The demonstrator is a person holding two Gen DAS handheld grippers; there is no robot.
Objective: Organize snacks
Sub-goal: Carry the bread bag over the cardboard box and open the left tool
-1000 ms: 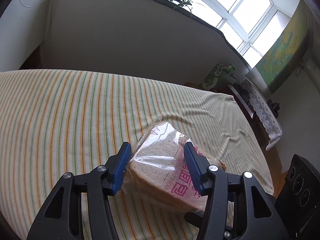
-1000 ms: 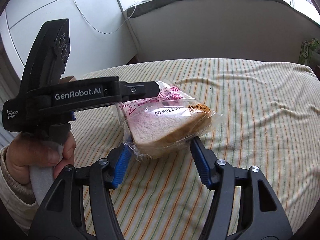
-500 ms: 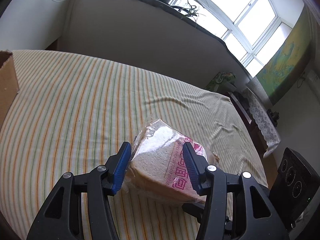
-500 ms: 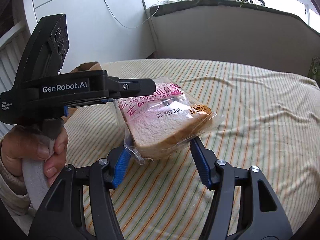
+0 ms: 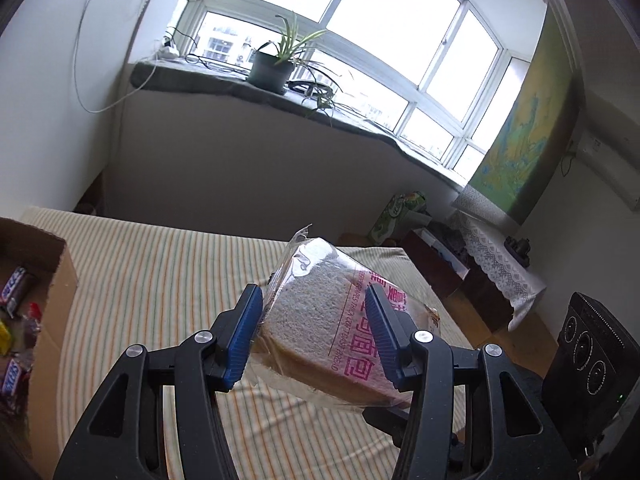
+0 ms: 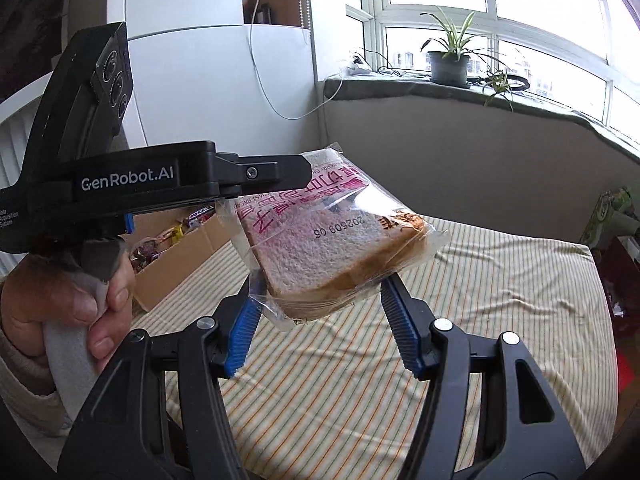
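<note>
Left gripper [image 5: 314,334] clamps the bagged toast bread [image 5: 320,320] aloft; right gripper [image 6: 320,336] wide, empty; cardboard box [image 6: 180,264] of snacks awaits it.

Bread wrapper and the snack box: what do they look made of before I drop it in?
Bread wrapper: thin clear plastic film, glossy and crinkled, pink print, slices visible through it. Snack box: plain brown cardboard, matte, open at the top. Left gripper pinches the pack.

The box [image 5: 60,276] is cut off by the left wrist view's left edge; only some bars [image 5: 14,286] inside show. In the right wrist view, the left tongs [image 6: 280,176] hide part of the box [image 6: 176,276] and the bread's [image 6: 332,248] upper corner.
</note>
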